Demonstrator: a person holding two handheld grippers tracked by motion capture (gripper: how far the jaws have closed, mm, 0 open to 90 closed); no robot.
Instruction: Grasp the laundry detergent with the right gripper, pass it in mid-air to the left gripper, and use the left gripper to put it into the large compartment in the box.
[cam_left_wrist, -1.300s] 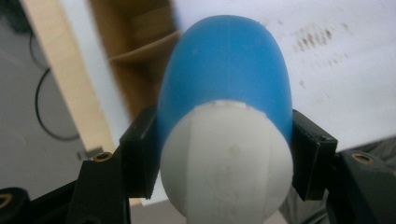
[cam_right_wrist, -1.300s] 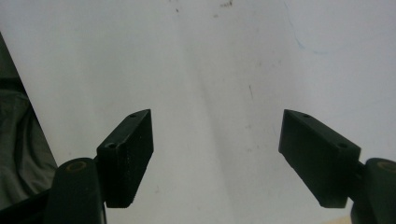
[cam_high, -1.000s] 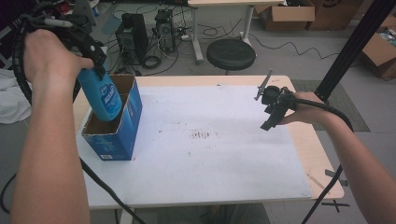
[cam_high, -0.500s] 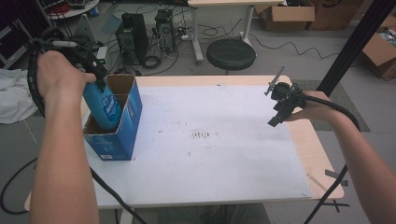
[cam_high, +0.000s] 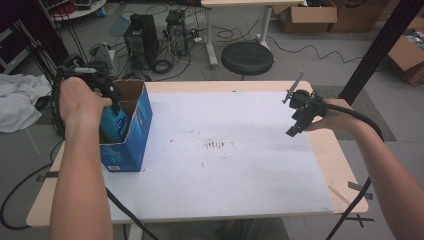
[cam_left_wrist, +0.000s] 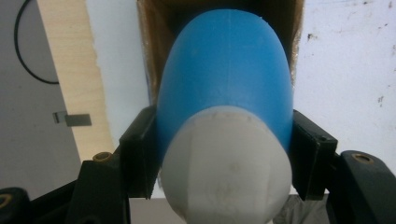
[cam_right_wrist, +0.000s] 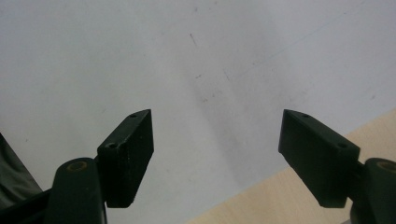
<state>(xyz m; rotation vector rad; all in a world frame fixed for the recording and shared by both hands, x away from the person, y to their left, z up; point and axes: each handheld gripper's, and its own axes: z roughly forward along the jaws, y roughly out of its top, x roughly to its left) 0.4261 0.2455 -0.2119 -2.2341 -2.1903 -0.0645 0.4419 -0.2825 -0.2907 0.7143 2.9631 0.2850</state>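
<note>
With the left hand-held gripper (cam_left_wrist: 224, 154) clamped on the blue bottle (cam_high: 114, 125), half inside the box (cam_high: 131, 145), lower straight and release at the bottom, while the right hand-held gripper (cam_right_wrist: 217, 158) waits wide.

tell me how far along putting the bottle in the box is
Done: the left gripper has the blue bottle clamped. In hand: the bottle sits partly inside the open blue box. Left: set it down and let go. The right gripper hangs open over the table.
</note>
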